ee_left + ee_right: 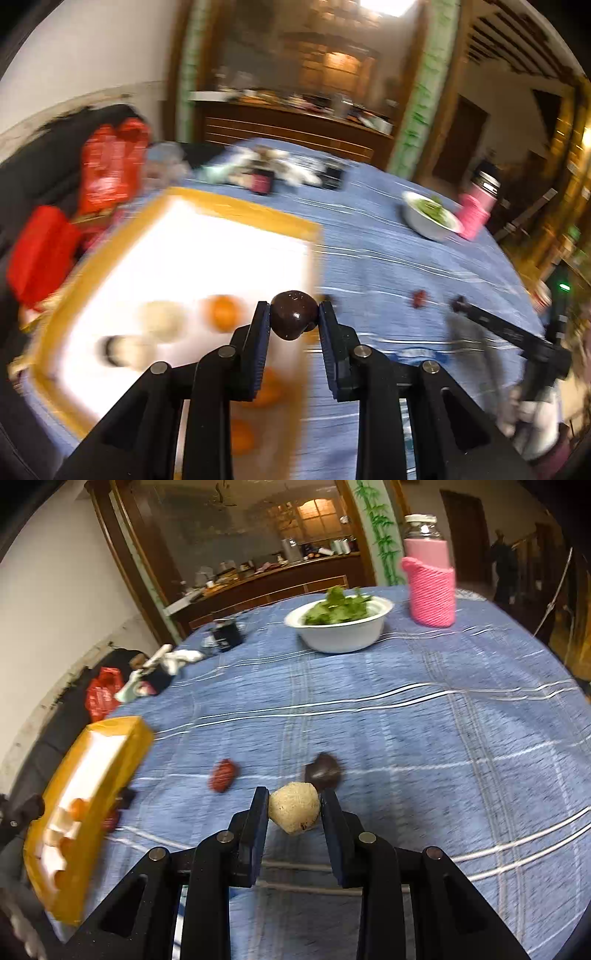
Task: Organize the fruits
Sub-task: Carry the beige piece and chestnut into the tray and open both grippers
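- Looking along my left gripper [293, 319], I see its fingers [258, 332] closed on a glossy, round dark fruit [294, 318], held above the near corner of the tray [255, 210].
- My right gripper [294, 808] has its fingers [258, 814] clamped on a pale, rough-skinned round fruit [294, 806], over the table [424, 738].
- That tray is a shallow rectangle with a yellow rim and white floor; orange fruits [223, 312] and pale round ones [160, 319] lie in it, all blurred.
- Close ahead of the right gripper a wrinkled red fruit [222, 774] and a dark fruit [322, 770] lie apart on the blue checked cloth.
- Farther back stand a white bowl of greens [341, 622] and a bottle in a pink knitted sleeve [430, 579], well apart from the fruits.
- Small clutter [221, 635] and red bags [110, 166] crowd the far left edge.
- Between the loose fruits and the bowl the cloth lies open; the round table edge curves away on the right.
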Tool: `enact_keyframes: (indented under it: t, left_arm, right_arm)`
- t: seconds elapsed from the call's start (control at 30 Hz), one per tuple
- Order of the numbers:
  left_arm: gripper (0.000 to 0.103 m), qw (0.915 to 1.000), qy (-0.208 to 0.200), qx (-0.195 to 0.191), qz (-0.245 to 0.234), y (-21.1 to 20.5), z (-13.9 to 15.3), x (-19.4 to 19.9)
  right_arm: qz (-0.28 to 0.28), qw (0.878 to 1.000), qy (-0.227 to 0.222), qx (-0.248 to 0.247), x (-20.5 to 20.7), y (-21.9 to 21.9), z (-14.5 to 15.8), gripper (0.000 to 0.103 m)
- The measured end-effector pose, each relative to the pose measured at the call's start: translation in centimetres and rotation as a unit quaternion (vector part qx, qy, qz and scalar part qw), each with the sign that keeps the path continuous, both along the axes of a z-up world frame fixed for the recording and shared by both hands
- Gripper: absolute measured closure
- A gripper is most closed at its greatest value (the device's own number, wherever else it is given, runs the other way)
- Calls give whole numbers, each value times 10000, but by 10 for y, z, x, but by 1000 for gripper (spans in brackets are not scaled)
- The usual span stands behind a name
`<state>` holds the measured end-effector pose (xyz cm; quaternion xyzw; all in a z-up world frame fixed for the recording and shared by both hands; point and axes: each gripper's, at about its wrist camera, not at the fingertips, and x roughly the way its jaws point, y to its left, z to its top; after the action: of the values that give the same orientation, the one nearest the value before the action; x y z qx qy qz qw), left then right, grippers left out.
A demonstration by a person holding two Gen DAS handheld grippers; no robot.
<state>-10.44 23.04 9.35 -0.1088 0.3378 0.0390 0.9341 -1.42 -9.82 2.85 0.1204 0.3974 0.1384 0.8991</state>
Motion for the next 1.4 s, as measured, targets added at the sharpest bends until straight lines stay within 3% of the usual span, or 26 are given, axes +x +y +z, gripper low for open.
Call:
enact_keyframes:
  t: [0.13, 0.27, 0.43, 0.6, 0.83, 0.87, 0.9, 0.93, 1.0, 1.27, 1.4]
  left_arm:
    - [78, 9990, -8, -51, 453, 41, -5, -14]
    - [77, 9980, 31, -194, 603, 61, -15, -22]
    - [77, 9969, 115, -326, 701, 79, -25, -29]
    - [77, 9956, 133, -471, 801, 94, -33, -32]
    - [74, 9942, 89, -643, 852, 106, -34, -38]
    - [70, 9941, 83, -679, 844, 107, -34, -38]
    - [58, 9939, 62, -711, 836, 107, -33, -40]
    - [48, 9939, 32, -711, 842, 107, -32, -41]
    - [45, 9940, -47, -682, 853, 106, -28, -44]
    - [38, 9956, -227, -478, 776, 93, -11, -52]
    - [33, 9973, -344, 74, 644, 61, 0, -55]
  right_arm:
    - [512, 9973, 188, 484, -17, 30, 8, 71]
    - [1112, 9922, 233, 514, -32, 81, 23, 70]
    - [1828, 9806, 354, 615, -44, 146, 34, 70]
    - [2307, 9646, 791, 1000, -41, 199, 24, 70]
    - [2550, 9619, 855, 491, -41, 252, 11, 70]
    - [2541, 9631, 805, 365, -41, 258, 10, 70]
    - [2511, 9648, 734, 251, -41, 264, 8, 64]
    - [2493, 9656, 700, 225, -40, 265, 8, 51]
    - [2399, 9686, 607, 228, -39, 265, 8, 30]
    - [2018, 9790, 129, 252, -48, 229, 31, 29]
    - [1722, 9849, -160, 101, -63, 203, 38, 27]
